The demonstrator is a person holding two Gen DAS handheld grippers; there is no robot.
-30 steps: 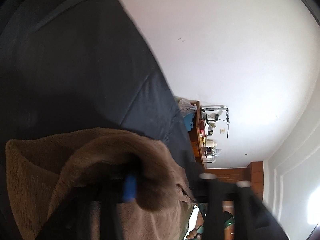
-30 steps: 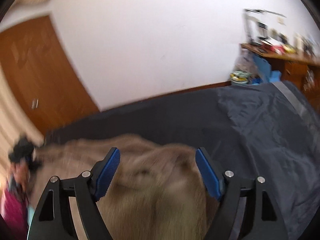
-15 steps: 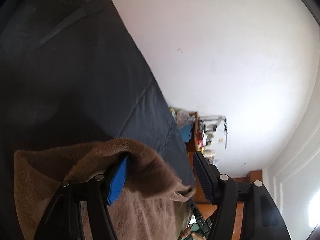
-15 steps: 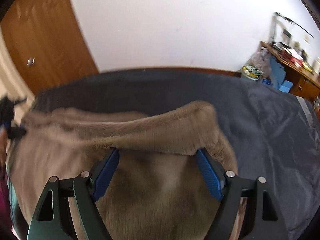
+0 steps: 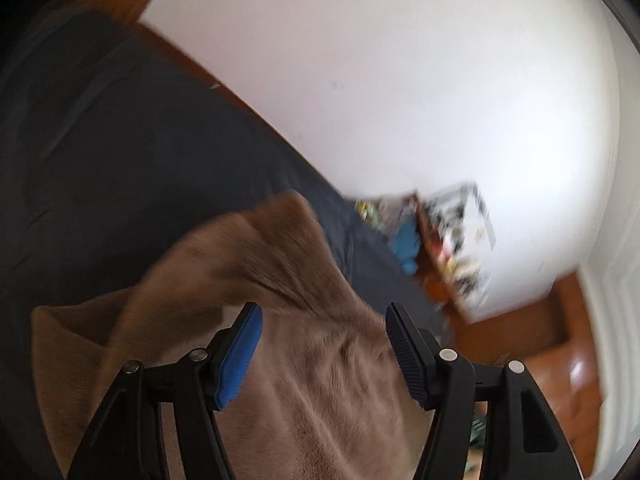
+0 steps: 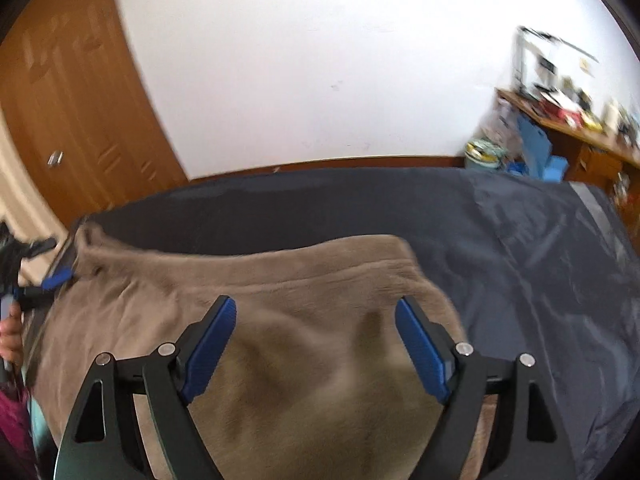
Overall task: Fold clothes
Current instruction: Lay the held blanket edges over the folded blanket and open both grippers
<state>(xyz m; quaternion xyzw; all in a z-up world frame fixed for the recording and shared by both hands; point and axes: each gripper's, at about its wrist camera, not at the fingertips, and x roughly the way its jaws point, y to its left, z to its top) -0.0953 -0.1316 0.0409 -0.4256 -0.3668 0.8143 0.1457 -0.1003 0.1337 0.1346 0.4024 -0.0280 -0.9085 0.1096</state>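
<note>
Brown fleece garment (image 6: 280,320) flat on dark bedsheet (image 6: 520,240); left claw (image 5: 320,320) spread (gripping nothing), right claw (image 6: 316,320) opening, empty.

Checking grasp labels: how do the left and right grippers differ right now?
1. The left gripper stands narrower; the right gripper is wider and its jaws are opening.
2. The left sits over a rumpled edge of the brown garment; the right is over a flatter stretch.
3. The left view is tilted; the right is level.

Both pinch nothing, over the dark bed.
</note>
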